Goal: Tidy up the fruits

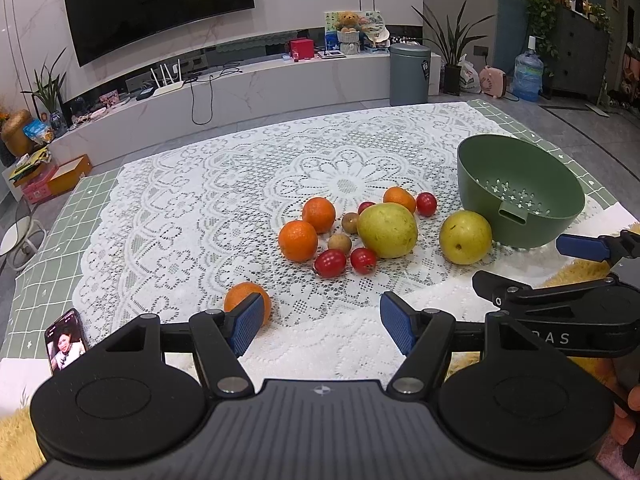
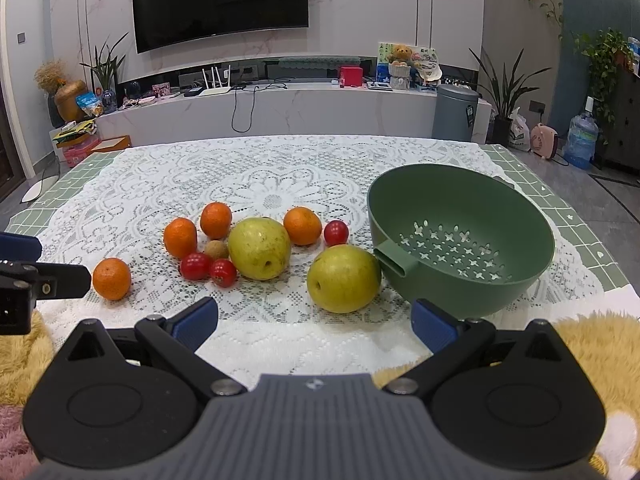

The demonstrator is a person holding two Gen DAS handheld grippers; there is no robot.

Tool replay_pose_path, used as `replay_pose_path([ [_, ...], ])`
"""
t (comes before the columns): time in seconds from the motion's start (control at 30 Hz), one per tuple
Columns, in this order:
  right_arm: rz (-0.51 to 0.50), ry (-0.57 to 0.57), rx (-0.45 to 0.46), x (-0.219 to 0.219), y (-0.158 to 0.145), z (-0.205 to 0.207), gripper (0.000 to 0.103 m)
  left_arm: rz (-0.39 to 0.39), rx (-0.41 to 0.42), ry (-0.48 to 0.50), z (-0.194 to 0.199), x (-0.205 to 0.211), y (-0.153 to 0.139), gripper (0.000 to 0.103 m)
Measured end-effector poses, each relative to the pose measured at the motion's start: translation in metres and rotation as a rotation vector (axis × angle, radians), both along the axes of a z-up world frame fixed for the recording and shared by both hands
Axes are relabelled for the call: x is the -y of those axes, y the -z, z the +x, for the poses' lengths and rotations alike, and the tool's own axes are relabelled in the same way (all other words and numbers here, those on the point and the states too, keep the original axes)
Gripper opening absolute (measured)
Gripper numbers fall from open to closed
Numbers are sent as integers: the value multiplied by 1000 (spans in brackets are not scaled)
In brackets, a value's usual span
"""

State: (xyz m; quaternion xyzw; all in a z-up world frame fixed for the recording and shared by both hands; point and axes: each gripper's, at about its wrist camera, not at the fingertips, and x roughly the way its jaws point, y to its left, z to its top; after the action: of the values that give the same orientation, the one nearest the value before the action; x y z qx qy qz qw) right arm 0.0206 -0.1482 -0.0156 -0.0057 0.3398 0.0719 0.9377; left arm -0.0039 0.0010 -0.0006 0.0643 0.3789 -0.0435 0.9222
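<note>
I have both the left gripper point(image 1: 320, 322) and the right gripper point(image 2: 316, 320) spread wide and empty above the near table edge, since the fruits point(image 2: 260, 254) lie loose on the lace cloth point(image 2: 280, 184) beside the empty green colander point(image 2: 460, 240).

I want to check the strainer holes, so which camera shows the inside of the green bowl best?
The right wrist view: the green bowl tips toward that camera, showing its perforated bottom in full. In the left wrist view it sits at the right edge, with only some of the holes visible.
</note>
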Motion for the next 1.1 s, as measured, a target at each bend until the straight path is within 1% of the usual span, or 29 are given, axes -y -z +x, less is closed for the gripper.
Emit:
replay_pose_path([
  [1.1, 2, -8, -21, -1, 3, 4, 99, 4, -15, 15, 1, 4, 3, 78],
])
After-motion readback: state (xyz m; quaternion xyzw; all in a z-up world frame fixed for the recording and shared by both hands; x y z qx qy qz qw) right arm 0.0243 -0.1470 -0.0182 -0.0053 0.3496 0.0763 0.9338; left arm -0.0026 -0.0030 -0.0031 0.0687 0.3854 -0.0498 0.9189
